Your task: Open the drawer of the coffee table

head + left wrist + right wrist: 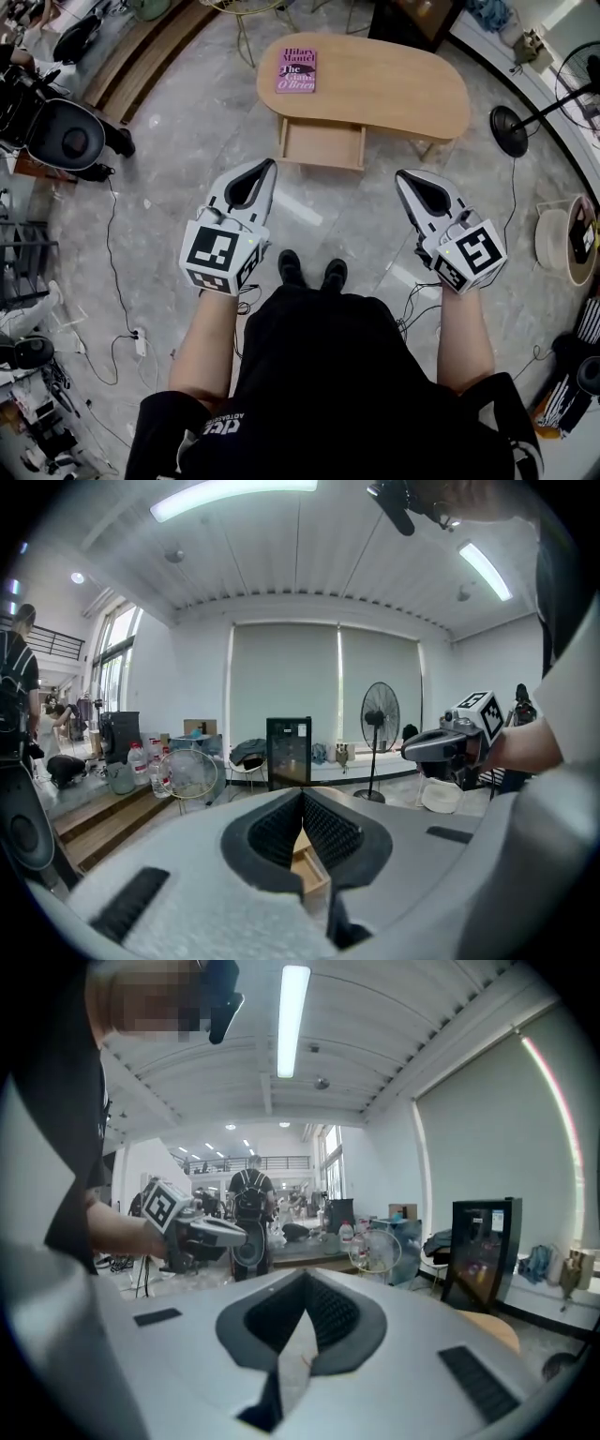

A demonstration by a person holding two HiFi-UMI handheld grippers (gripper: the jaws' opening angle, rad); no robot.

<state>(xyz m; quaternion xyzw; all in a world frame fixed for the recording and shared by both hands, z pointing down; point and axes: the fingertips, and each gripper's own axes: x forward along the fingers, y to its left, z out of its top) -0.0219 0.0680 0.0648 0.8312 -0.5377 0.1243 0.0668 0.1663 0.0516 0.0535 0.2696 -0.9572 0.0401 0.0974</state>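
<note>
In the head view a light wooden coffee table [394, 89] stands ahead, and its drawer [323, 142] is pulled out toward me, showing an empty inside. A pink book [296, 70] lies on the table's left end. My left gripper [270, 165] is shut and empty, held in the air short of the drawer's left corner. My right gripper [400, 176] is shut and empty too, off to the drawer's right. Through the left gripper's [302, 795] closed jaws a strip of the drawer [310, 867] shows. In the right gripper view that gripper [305, 1277] points level across the room.
A standing fan [511, 129] is right of the table, a white bucket [562, 239] further right. Cables [117, 272] and a power strip [140, 341] lie on the floor at left beside dark equipment [66, 136]. My feet [311, 272] stand between the grippers.
</note>
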